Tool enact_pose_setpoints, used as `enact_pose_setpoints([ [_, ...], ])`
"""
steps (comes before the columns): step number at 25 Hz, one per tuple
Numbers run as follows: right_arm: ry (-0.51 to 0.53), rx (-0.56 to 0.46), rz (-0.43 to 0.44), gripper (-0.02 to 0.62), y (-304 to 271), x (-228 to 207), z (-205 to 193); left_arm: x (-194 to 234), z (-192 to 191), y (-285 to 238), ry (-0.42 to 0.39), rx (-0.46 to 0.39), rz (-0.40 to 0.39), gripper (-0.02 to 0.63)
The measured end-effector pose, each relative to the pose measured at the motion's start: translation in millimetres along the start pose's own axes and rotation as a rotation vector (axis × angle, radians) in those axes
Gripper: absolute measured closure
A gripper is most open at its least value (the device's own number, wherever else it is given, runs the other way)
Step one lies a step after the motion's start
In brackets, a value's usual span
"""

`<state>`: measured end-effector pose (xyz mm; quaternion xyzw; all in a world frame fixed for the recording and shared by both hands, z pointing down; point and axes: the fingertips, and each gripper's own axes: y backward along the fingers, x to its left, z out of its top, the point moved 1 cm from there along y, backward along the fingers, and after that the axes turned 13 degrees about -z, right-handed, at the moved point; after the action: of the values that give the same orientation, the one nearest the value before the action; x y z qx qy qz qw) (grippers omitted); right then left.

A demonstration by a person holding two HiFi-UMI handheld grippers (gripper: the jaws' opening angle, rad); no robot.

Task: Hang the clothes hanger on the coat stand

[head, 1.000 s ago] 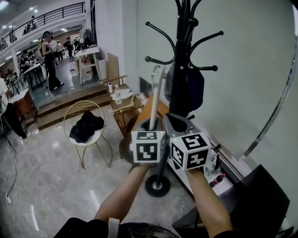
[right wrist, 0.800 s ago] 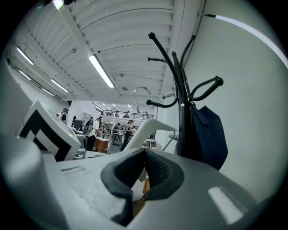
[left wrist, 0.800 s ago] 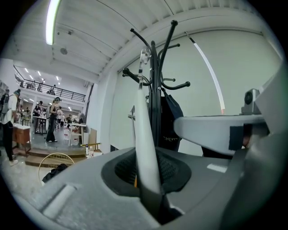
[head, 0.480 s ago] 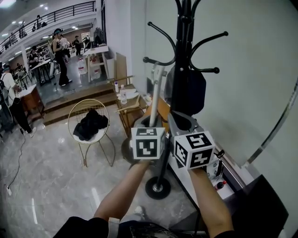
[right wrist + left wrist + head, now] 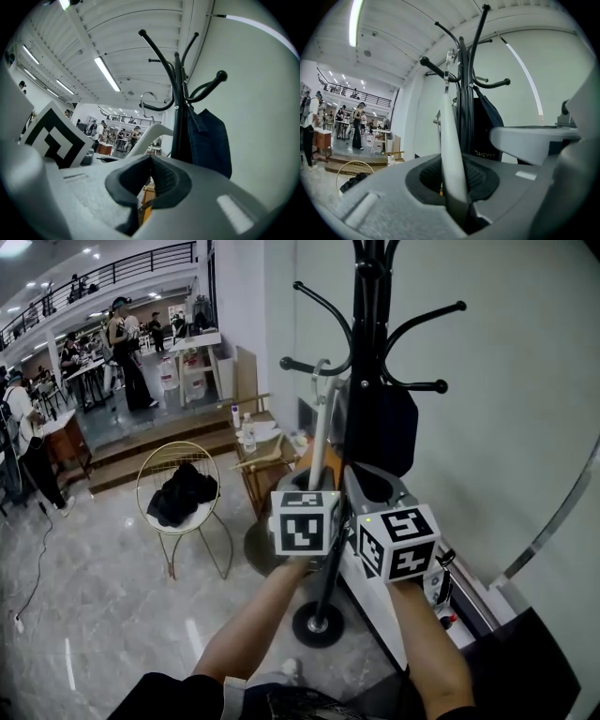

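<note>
A white clothes hanger (image 5: 320, 432) stands upright, one arm of it (image 5: 451, 145) clamped in my left gripper (image 5: 307, 491) (image 5: 458, 197), which is shut on it. Its metal hook (image 5: 322, 368) (image 5: 447, 60) sits right at a curved lower arm (image 5: 314, 368) of the black coat stand (image 5: 369, 343); I cannot tell whether it rests on it. My right gripper (image 5: 371, 487) (image 5: 149, 180) is level beside the left one, close to the stand's pole, its pads together with nothing clearly between them. From there the hanger (image 5: 151, 135) shows to the left.
A dark bag (image 5: 386, 427) hangs on the stand against the white wall. The stand's round base (image 5: 317, 624) is on the marble floor below my arms. A gold wire chair (image 5: 183, 488) with dark cloth and a small wooden table (image 5: 255, 457) stand to the left. People are far off.
Both grippers have moved forward with the hanger towards the coat stand. The hook has come up against the stand's lower arm.
</note>
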<state>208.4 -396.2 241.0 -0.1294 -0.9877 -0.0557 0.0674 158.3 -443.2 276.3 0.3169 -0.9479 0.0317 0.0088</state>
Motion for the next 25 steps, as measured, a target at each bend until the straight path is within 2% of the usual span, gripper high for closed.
enact_pose_setpoints([
  [15,-0.001,-0.004,0.007,0.601,-33.4,-15.3,-9.0,17.0,-5.9,-38.7,-0.002,0.017,0.015,0.545],
  [25,-0.021,0.012,-0.001,0.601,-31.6,-17.7,-18.9,16.2,-22.0,-41.0,0.016,0.044,0.010,0.545],
])
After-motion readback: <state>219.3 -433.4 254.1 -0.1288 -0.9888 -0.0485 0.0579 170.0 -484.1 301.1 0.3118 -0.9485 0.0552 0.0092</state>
